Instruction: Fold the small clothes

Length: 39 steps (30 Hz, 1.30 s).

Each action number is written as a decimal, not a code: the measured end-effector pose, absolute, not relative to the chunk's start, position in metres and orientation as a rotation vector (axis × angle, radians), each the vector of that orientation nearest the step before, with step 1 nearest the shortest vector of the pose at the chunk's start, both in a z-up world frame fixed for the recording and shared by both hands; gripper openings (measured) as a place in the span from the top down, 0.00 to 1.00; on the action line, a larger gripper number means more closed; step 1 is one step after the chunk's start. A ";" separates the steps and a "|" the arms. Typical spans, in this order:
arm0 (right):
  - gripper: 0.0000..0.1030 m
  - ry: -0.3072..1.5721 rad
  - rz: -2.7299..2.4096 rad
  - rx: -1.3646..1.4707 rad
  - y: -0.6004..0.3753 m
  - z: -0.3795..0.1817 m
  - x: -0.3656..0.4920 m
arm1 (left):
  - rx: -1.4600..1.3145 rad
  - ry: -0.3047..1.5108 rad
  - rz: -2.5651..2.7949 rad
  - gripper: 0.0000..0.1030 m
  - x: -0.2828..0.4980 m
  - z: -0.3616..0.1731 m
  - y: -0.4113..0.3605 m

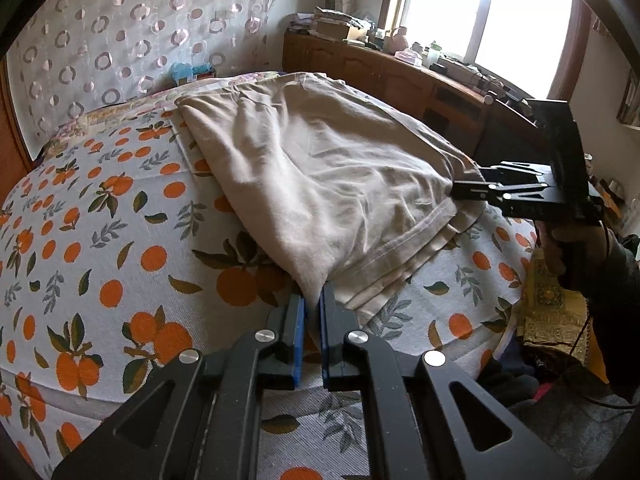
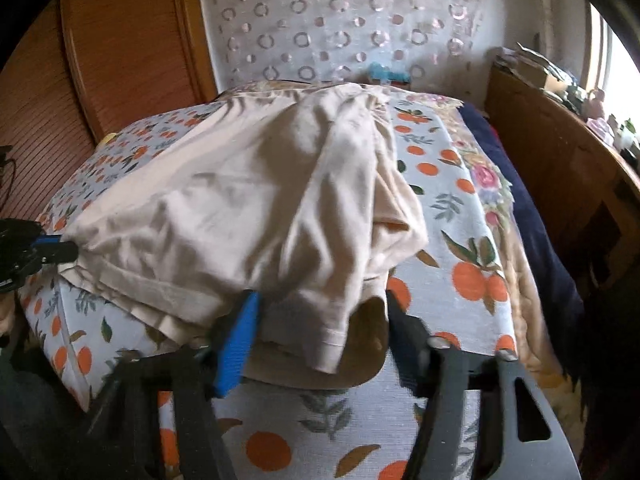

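Note:
A beige garment [image 1: 320,168] lies folded over on the orange-print bed cover [image 1: 120,240]. My left gripper [image 1: 314,300] is shut on the garment's near corner, and the cloth rises in a peak from its blue pads. It also shows at the left edge of the right wrist view, as the left gripper [image 2: 60,250] pinching that corner. My right gripper [image 2: 320,336] stands open at the garment's [image 2: 248,200] other near corner. A hemmed flap hangs loosely between its fingers, and the pads do not press on it. From the left wrist, the right gripper [image 1: 454,192] reaches the cloth's right edge.
A wooden cabinet [image 1: 400,76] with clutter on top runs under the bright window to the right of the bed. A circle-patterned curtain [image 2: 340,28] hangs behind the bed and a wooden wardrobe [image 2: 120,48] stands left. A dark blue blanket [image 2: 540,220] lines the bed's right side. A person's hand [image 1: 576,248] holds the right gripper.

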State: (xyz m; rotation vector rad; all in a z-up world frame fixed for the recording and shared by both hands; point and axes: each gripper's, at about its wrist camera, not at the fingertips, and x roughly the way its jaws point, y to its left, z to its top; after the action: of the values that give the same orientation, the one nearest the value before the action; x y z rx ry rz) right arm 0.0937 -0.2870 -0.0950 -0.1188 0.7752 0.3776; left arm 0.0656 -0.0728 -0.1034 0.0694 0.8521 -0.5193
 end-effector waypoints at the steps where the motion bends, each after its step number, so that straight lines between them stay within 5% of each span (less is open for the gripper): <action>1: 0.73 0.778 0.386 -0.109 -0.289 -0.095 0.095 | 0.066 0.851 -0.526 0.94 0.066 -0.103 -0.073; 3: 0.90 0.779 0.416 -0.083 -0.290 -0.095 0.098 | 0.052 0.829 -0.556 0.94 0.065 -0.099 -0.072; 10: 0.95 0.624 0.435 -0.048 -0.295 -0.056 0.100 | 0.024 0.693 -0.554 0.95 0.087 -0.051 -0.067; 21: 0.95 0.518 0.429 -0.044 -0.291 0.002 0.193 | -0.006 0.625 -0.460 0.95 0.204 -0.009 -0.045; 36: 0.94 0.625 0.427 -0.098 -0.251 -0.016 0.333 | 0.009 0.770 -0.368 0.95 0.332 -0.055 -0.040; 39: 0.76 0.626 0.417 -0.105 -0.252 -0.012 0.334 | -0.004 0.789 -0.374 0.94 0.338 -0.058 -0.039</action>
State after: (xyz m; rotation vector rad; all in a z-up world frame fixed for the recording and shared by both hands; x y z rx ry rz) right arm 0.3341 -0.2516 -0.0122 -0.1051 0.6257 0.4172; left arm 0.3382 -0.0386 -0.0582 -0.0043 0.7888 -0.3738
